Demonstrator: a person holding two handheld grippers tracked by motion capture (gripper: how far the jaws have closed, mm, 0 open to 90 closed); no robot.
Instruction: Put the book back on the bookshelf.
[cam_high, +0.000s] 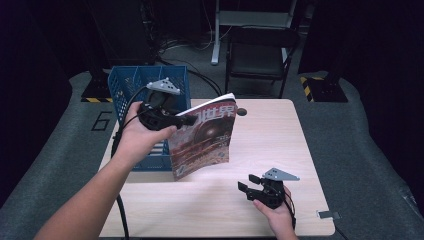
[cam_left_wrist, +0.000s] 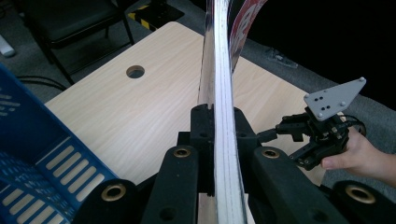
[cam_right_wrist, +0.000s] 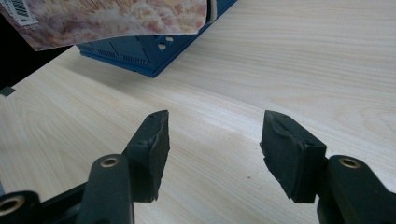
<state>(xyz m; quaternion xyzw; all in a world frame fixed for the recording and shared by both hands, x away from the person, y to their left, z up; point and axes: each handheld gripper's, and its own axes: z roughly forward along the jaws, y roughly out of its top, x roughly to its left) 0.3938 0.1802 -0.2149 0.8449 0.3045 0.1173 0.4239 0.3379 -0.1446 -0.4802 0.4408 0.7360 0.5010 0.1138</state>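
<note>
Left tongs (cam_high: 187, 120) raised, jaws clamped; right tongs (cam_high: 249, 182) low, seemingly agape.

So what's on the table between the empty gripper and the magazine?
Nothing: just bare table. The right gripper view shows plain wood from the right gripper up to the magazine, which hangs in the air, pinched by the left gripper.

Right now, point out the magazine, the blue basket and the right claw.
magazine (cam_high: 205, 137): high view, middle of its front cover.
blue basket (cam_high: 122, 82): high view, left wall.
right claw (cam_right_wrist: 212, 151): right gripper view, midway between its open fingertips.
</note>
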